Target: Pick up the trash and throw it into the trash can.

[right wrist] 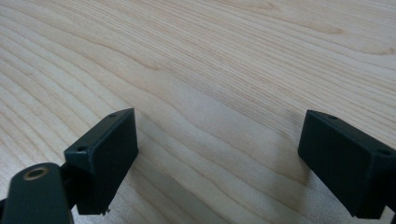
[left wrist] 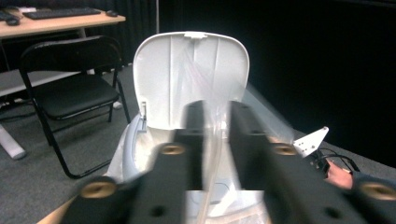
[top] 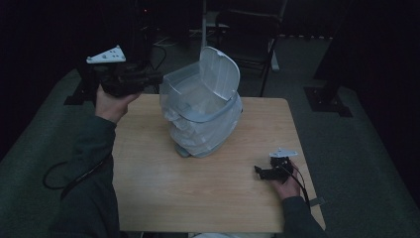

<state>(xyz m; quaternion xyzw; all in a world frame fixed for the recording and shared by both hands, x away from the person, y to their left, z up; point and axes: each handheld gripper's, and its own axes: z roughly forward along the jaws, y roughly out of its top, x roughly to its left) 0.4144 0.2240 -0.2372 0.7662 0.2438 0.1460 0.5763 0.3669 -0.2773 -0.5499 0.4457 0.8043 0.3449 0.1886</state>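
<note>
Left gripper (left wrist: 217,140) clenched on thin clear plastic liner film (left wrist: 215,154), directly before pale grey lidded plastic bin (top: 200,111). Right gripper (top: 265,172) released, low on wooden surface (top: 198,188), right of bin.

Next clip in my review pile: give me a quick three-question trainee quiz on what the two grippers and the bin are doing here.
1. True or false: the lid of the small white trash bin stands open.
2. What does the left gripper hold between its jaws? A) the bin's lid B) the clear bag liner C) nothing
3. Fill in: the right gripper has its jaws ____, low over the bare wooden table.

Key
1. True: the lid is tipped up and back.
2. B: in the left gripper view a strip of clear film runs up between the nearly closed jaws.
3. Open: the right gripper view shows the jaws wide apart with wood grain between them.
</note>
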